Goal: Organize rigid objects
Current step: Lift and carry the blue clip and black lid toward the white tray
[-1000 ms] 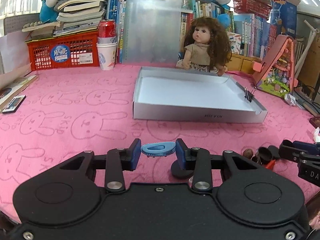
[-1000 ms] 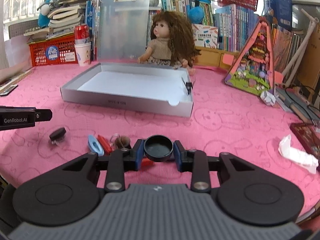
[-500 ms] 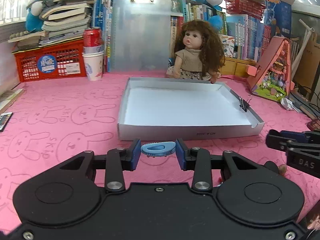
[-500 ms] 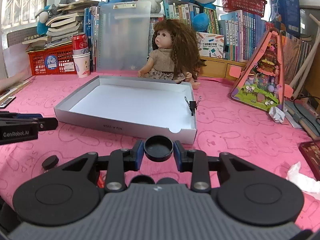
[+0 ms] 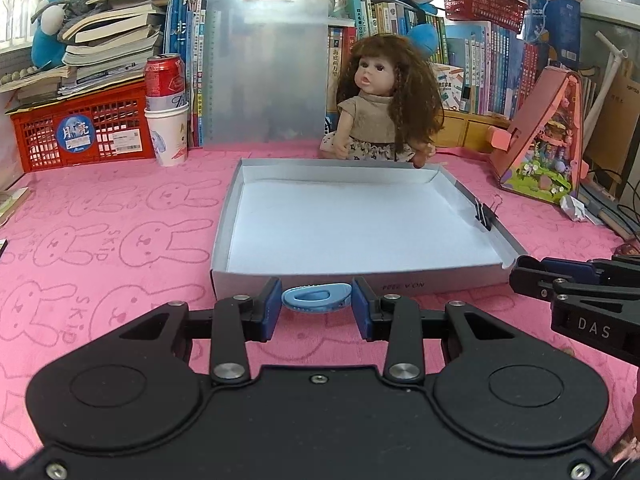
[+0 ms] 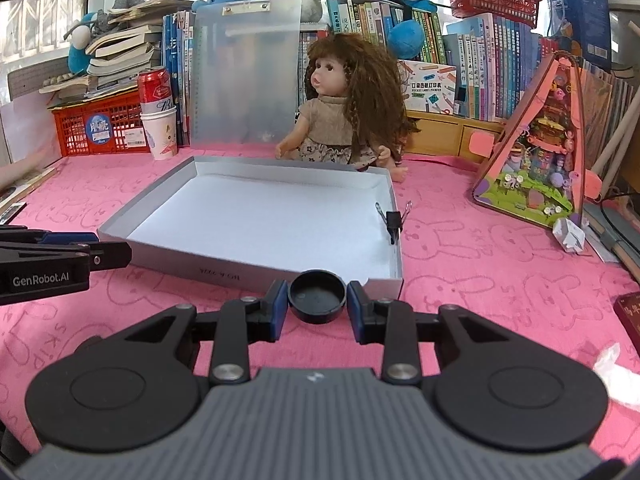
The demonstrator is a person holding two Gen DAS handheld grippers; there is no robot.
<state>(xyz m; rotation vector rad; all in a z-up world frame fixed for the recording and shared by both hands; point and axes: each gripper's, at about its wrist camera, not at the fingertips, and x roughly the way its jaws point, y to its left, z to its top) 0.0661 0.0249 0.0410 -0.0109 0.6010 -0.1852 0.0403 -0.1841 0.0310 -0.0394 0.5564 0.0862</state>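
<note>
My left gripper is shut on a light blue plastic clip and holds it just in front of the near wall of a shallow grey box with a white floor. My right gripper is shut on a round black cap, held above the pink cloth at the near right corner of the same box. A black binder clip grips the box's right wall; it also shows in the right wrist view. Each gripper sees the other at its frame edge.
A doll sits behind the box beside an upright clear clipboard. A red can on paper cups and a red basket stand at back left. A pink toy house and crumpled paper lie right.
Both grippers have moved forward from the loose items on the cloth toward the box, carrying the blue clip and the black cap. The box now looms larger in both views.
</note>
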